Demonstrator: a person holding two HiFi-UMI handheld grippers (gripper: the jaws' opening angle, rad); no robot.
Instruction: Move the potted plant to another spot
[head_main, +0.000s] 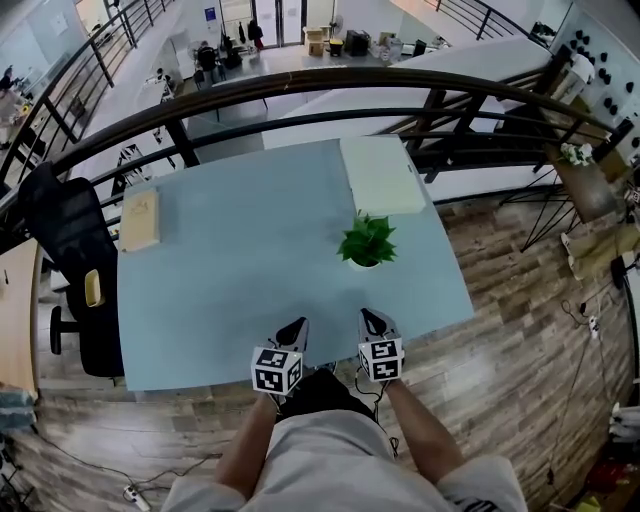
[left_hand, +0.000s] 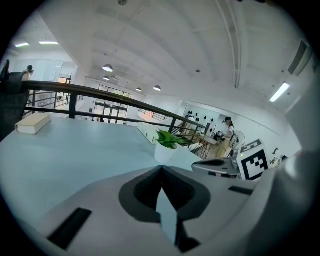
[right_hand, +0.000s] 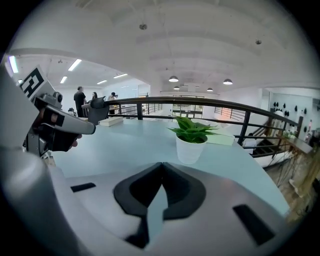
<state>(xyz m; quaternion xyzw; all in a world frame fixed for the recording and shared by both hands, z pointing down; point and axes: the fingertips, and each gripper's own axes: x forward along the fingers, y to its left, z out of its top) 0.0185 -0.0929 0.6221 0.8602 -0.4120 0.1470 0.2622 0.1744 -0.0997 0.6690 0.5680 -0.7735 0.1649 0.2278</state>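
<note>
Both sets of jaws pressed together, empty: left gripper (head_main: 298, 325), right gripper (head_main: 370, 318), at near table (head_main: 200, 300) edge. Untouched potted plant (head_main: 366, 243) upright beyond right gripper. Approach step. Next: spread jaws, reach pot.

Table (head_main: 230, 290) mostly bare: wide open stretch across middle and left, from near edge to far edge. Plant (head_main: 366, 243) stands right of centre, clear all round. Box (head_main: 140, 220) lies by left edge. Flat white pad (head_main: 380, 175) lies at far right corner, behind plant. Railing (head_main: 300, 92) runs beyond far edge, chair (head_main: 65, 240) off left edge. Left gripper (head_main: 297, 328) and right gripper (head_main: 368, 318) at near edge, bare top between them and plant.
</note>
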